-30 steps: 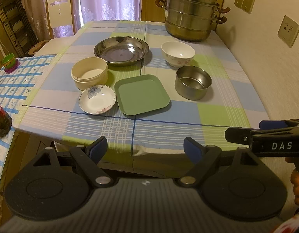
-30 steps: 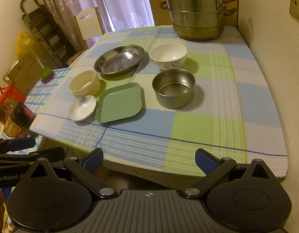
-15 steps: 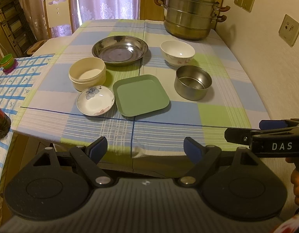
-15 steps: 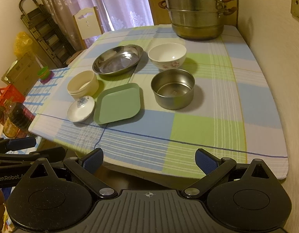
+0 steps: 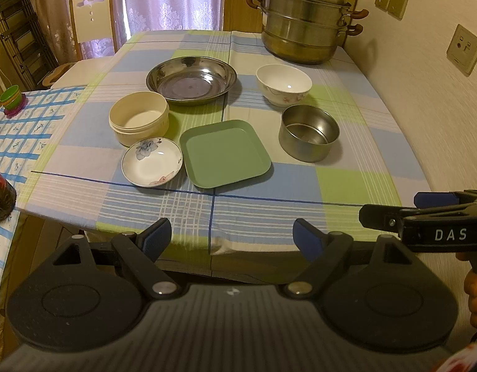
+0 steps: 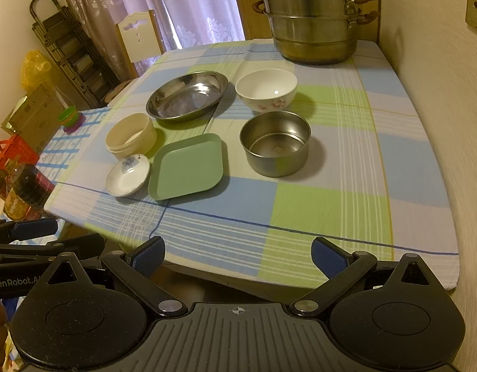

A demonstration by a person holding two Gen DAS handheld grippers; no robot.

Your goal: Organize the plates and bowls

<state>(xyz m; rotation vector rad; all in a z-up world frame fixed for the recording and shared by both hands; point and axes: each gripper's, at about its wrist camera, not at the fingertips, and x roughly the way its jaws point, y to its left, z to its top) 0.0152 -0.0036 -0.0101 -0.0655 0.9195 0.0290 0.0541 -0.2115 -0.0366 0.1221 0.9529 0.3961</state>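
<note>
On the checked tablecloth lie a green square plate (image 5: 224, 153) (image 6: 187, 167), a small white flowered saucer (image 5: 151, 162) (image 6: 127, 179), a cream round bowl (image 5: 139, 122) (image 6: 131, 136), a wide steel dish (image 5: 191, 79) (image 6: 186, 95), a white flowered bowl (image 5: 283, 83) (image 6: 266, 89) and a steel bowl (image 5: 309, 132) (image 6: 275, 142). My left gripper (image 5: 230, 240) is open and empty at the table's near edge. My right gripper (image 6: 237, 255) is open and empty at the near edge, also seen from the side in the left wrist view (image 5: 424, 217).
A large stacked steel steamer pot (image 5: 303, 18) (image 6: 313, 18) stands at the far right by the wall. A chair (image 5: 91, 15) and a folding rack (image 6: 68, 49) stand beyond the table's left. A side table with bottles (image 6: 24, 183) and stacked cups (image 5: 10, 99) is left.
Both grippers have drifted slightly nearer the table. The dishes have not moved and both grippers stay open.
</note>
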